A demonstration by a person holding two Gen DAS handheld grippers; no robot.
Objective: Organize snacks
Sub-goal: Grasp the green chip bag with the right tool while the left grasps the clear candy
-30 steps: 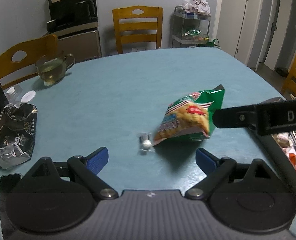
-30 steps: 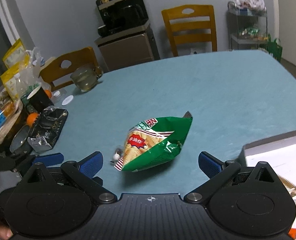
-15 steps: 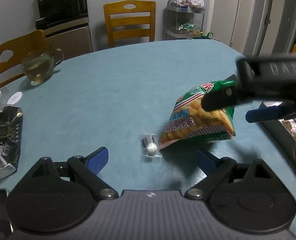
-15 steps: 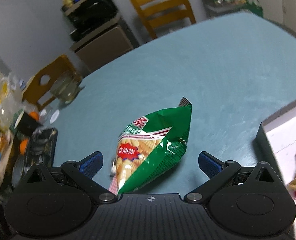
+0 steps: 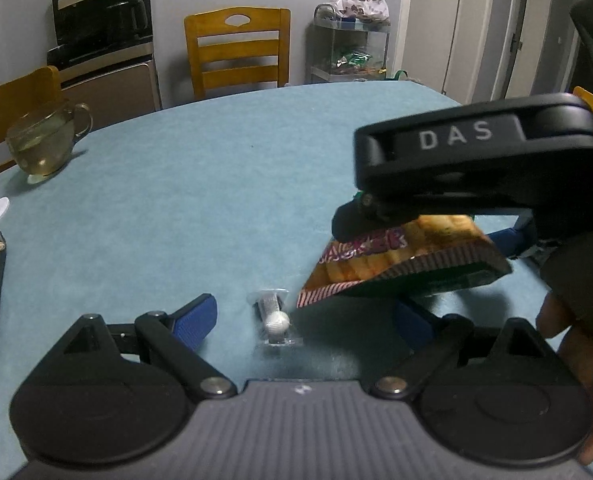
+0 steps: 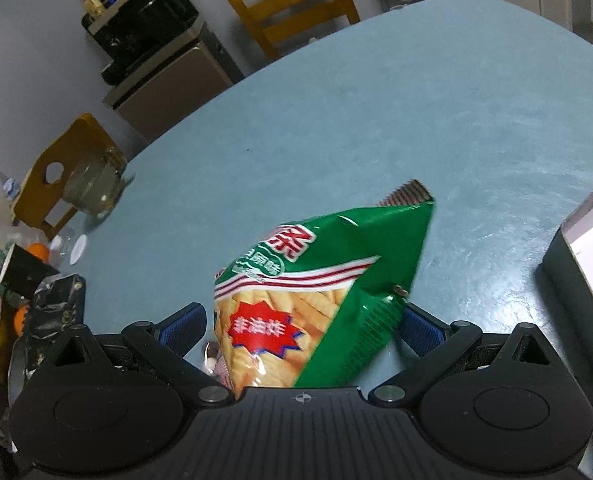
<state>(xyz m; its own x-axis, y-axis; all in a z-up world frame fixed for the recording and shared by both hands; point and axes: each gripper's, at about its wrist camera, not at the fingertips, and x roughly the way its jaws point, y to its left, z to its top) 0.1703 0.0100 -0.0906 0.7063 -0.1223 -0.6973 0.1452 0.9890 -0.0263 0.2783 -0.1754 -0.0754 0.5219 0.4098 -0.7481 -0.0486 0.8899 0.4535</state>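
Observation:
A green prawn-cracker bag lies on the blue table. My right gripper is open, and the bag's near end sits between its blue pads without being squeezed. In the left wrist view the same bag shows under the right gripper's black housing, which covers the bag's top. My left gripper stays open and low over the table, just left of the bag. A small clear-wrapped candy lies between its fingers.
A glass mug of tea stands at the far left. A crumpled black foil bag and other clutter sit at the table's left edge. A white open box is at the right. A hand holds the right gripper. Wooden chairs ring the table.
The right gripper has moved forward and down over the green bag, which now lies between its fingers. The left gripper has eased closer to the wrapped candy. Both stayed open.

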